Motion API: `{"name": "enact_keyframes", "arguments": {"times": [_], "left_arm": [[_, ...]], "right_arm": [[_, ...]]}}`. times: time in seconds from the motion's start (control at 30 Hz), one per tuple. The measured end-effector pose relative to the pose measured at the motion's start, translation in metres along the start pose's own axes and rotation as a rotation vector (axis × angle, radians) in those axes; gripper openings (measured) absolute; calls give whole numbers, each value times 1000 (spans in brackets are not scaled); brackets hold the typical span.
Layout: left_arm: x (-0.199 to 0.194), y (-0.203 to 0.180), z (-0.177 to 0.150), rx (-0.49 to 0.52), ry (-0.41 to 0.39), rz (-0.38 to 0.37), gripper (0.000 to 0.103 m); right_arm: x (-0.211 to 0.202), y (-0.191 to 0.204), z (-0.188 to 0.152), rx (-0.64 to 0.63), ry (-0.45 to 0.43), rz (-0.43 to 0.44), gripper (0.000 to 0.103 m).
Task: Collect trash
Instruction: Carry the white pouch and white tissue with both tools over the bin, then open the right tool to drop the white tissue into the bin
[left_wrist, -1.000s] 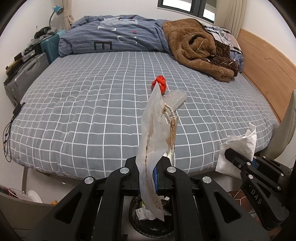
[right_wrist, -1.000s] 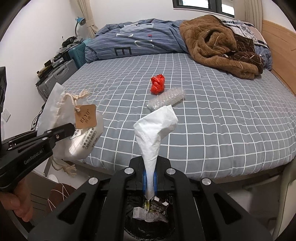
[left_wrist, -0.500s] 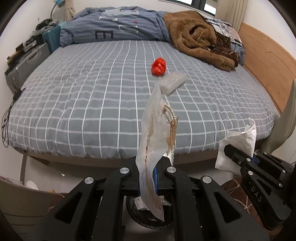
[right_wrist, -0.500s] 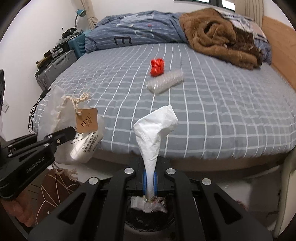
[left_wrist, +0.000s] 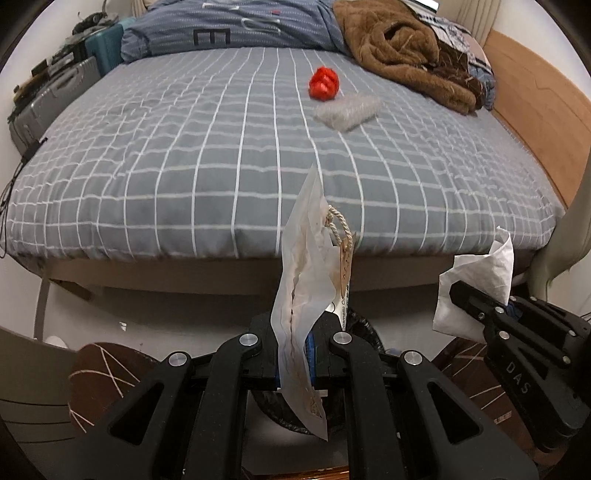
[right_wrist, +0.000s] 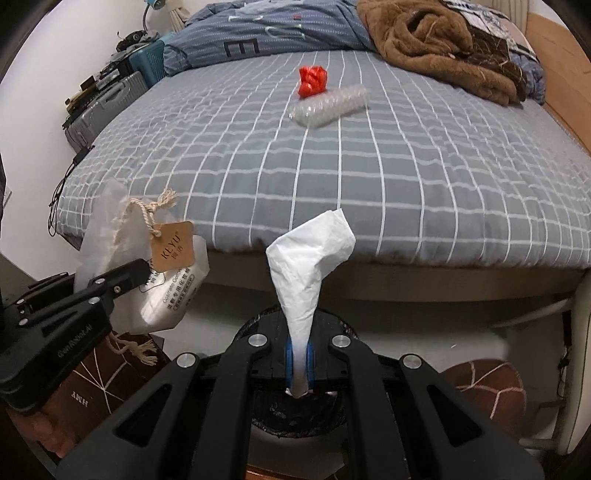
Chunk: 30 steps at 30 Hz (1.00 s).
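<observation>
Both tongs are clamped on trash beside the bed (left_wrist: 221, 177): the left tongs (left_wrist: 295, 363) pinch a white packet with a rope-tied tag (left_wrist: 303, 291), the right tongs (right_wrist: 299, 360) a white tissue (right_wrist: 306, 266). Below them sits a dark bin (right_wrist: 295, 410). A red wrapper (right_wrist: 312, 81) and clear plastic piece (right_wrist: 328, 105) lie touching on the bed.

I saw the bed (left_wrist: 207, 166) in a grey checked sheet, carrying a red wrapper (left_wrist: 324, 84), a clear plastic package (left_wrist: 349, 109), a brown blanket (left_wrist: 402, 48) and a blue duvet (left_wrist: 236, 26).
</observation>
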<state>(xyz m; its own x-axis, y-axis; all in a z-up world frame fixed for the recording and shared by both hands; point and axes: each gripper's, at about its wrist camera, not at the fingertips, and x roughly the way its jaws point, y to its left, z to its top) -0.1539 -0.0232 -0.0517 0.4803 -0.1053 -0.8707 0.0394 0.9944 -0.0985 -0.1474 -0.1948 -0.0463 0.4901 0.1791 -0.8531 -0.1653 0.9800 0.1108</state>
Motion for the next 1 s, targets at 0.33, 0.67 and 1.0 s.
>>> {"name": "enact_keyframes", "arguments": {"times": [0.33,0.67,1.0], "left_arm": [[38,2,-39,8,80,5,8],[83,5,-62,19,177,11,8],[124,7,-77,32,254,7,8]], "right_arm": [[33,-5,-28,25,70,10,4],[86,-4,-51,24,176,-3,4],[126,-8,-52,59,251,-10,4]]}}
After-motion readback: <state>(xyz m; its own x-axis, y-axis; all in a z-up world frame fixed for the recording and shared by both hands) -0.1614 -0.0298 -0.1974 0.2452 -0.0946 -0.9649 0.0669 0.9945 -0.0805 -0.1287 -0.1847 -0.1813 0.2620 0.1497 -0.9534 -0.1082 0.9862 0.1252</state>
